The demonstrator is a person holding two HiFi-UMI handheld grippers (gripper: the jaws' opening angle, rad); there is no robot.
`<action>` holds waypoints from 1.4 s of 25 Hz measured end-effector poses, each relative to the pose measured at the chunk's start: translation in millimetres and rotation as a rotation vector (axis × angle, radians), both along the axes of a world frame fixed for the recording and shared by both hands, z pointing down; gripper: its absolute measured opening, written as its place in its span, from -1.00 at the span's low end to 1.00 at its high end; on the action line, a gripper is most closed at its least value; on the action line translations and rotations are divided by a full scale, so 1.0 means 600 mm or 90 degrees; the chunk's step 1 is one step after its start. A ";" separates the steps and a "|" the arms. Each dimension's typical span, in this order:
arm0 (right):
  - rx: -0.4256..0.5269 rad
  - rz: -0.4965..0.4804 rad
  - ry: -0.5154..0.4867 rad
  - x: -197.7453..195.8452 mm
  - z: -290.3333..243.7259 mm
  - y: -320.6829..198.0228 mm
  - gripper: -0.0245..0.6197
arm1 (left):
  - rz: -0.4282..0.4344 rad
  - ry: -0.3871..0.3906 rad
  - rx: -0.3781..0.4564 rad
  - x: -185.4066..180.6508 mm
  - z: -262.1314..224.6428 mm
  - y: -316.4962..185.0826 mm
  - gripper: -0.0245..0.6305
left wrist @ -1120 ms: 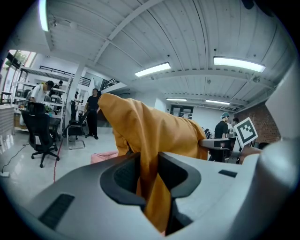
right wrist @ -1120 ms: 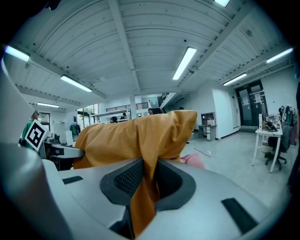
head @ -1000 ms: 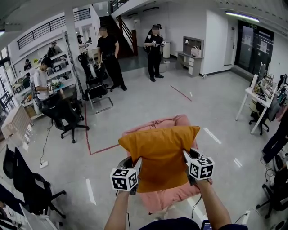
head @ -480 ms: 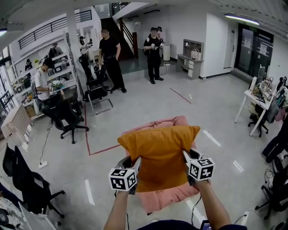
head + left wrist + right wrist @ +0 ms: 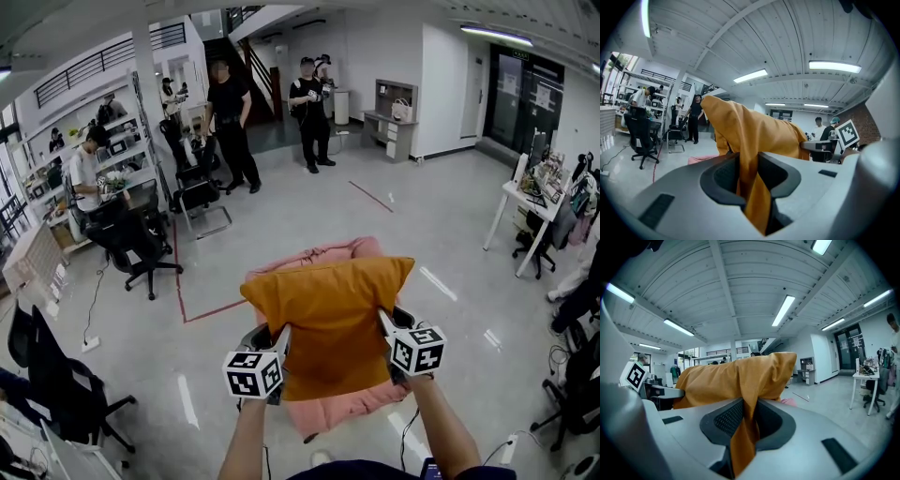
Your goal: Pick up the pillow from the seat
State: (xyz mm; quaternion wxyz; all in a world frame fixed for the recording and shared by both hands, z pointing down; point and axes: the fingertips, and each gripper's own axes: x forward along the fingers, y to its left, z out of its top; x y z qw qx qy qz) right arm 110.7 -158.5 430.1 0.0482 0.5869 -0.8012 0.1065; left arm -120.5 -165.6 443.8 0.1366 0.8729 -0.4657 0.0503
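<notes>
Holding the orange pillow (image 5: 328,319) raised over the pink seat (image 5: 339,409), stretched between both grippers. Pinching a fold of cloth at its left edge with the left gripper (image 5: 278,339), jaws pressing on fabric. Pinching the right edge likewise with the right gripper (image 5: 385,328). Hanging above grey floor (image 5: 281,225).

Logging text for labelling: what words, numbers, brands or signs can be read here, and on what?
No text is readable in any view.
Left tongs and right tongs: their cubes carry only black-and-white square markers, no letters.
Green sign over the doors: too small to read.
Pillow: plain orange, no label showing.
</notes>
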 end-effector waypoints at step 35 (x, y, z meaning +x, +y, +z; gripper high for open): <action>0.038 -0.028 -0.008 0.084 -0.041 0.214 -0.68 | -0.014 -0.003 0.026 0.083 -0.039 0.224 -0.57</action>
